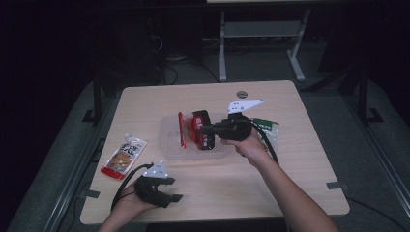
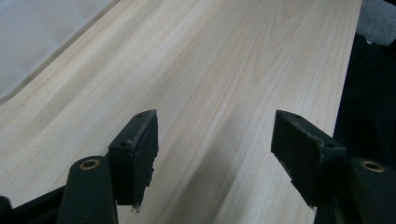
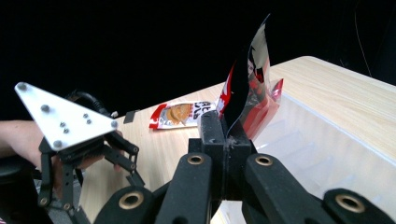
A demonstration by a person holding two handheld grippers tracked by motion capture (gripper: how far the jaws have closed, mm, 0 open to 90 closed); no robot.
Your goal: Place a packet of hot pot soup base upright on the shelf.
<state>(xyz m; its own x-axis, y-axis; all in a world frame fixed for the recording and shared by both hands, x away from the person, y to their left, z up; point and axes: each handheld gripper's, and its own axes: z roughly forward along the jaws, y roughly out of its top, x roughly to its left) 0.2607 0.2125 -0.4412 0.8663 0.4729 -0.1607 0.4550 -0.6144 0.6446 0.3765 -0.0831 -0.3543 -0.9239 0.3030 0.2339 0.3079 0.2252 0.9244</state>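
My right gripper (image 1: 204, 129) is shut on the lower edge of a black and red snack packet (image 1: 199, 121), which it holds upright over a clear plastic tray (image 1: 167, 145). In the right gripper view the packet (image 3: 247, 79) rises from the closed jaws above the tray (image 3: 327, 154). A slim red packet (image 1: 182, 129) lies in the tray's left part. Near the table's front left edge, my left gripper (image 1: 173, 189) rests in the person's hand. Its jaws stand open over bare wood, and nothing lies between its fingertips (image 2: 215, 144).
A red and white pouch (image 1: 124, 157) lies flat on the table left of the tray, and it appears again in the right gripper view (image 3: 180, 114). A green packet (image 1: 268, 128) lies right of the tray, under the right hand. A small grey disc (image 1: 241, 94) sits near the far edge.
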